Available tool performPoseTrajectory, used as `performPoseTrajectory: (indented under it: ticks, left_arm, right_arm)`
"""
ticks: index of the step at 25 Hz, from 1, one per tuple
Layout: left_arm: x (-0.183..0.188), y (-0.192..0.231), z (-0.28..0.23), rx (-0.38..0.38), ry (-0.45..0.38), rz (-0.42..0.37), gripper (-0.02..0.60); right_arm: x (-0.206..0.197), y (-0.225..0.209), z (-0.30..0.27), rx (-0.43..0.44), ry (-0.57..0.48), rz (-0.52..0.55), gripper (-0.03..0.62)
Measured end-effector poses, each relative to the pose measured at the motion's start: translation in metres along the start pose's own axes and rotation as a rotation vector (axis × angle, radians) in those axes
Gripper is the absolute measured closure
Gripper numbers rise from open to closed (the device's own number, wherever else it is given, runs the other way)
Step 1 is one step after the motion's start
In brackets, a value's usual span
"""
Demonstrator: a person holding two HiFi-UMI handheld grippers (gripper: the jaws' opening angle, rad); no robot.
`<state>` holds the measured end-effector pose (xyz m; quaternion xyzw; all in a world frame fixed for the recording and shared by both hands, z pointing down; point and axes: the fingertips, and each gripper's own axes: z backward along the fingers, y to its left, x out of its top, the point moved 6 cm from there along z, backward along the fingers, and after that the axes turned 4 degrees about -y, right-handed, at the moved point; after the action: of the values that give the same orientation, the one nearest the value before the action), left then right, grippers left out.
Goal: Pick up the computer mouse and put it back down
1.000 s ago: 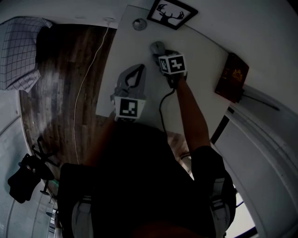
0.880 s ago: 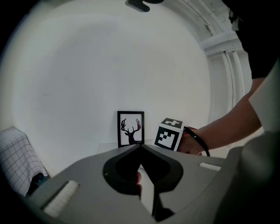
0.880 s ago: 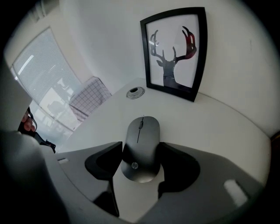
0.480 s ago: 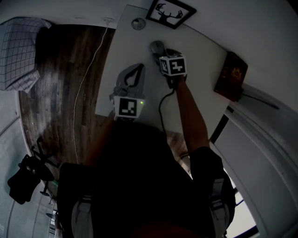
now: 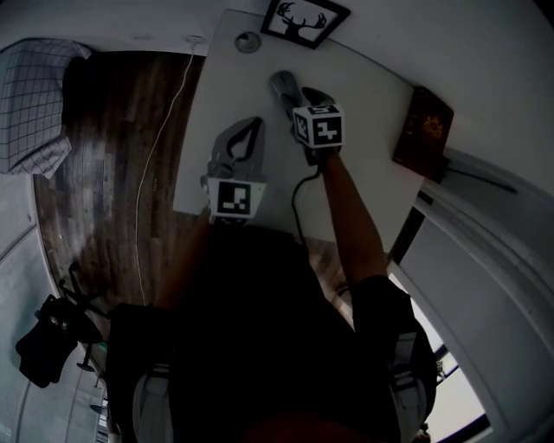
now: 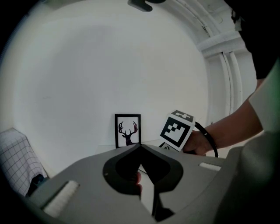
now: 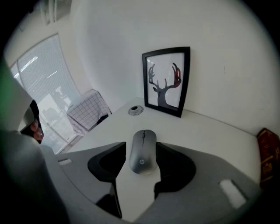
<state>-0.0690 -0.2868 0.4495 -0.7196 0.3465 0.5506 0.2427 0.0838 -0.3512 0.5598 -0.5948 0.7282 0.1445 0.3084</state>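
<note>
Right gripper clamped on mouse sides, jaws just closing in, mouse over white table, framed deer picture and small round disc beyond, left gripper pinched together, empty.

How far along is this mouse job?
Reached: the mouse sits between the jaws of the right gripper; they have just been closing and now touch its sides. In hand: the lift; I cannot tell if it has left the table. Left: putting it back down.

Prob. home: deer print, wood floor.
</note>
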Motion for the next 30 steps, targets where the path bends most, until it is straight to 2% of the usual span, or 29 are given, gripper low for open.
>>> performPoseTrajectory:
  ticks: [15,20,30]
  left_arm:
    - [0.009,-0.048,0.038,-0.032,-0.038,-0.023,0.583]
    - [0.014,-0.069,0.052,-0.040,-0.059,-0.022,0.583]
    - [0.019,-0.111,0.078,-0.067,-0.072,-0.017,0.583]
  right_arm:
    - [-0.024,0.014,0.072,-0.027,-0.163,-0.022,0.548]
    - [-0.036,0.019,0.102,-0.028,-0.222,-0.036,0.577]
    - [-0.061,0.031,0.170,-0.011,-0.385,-0.020,0.580]
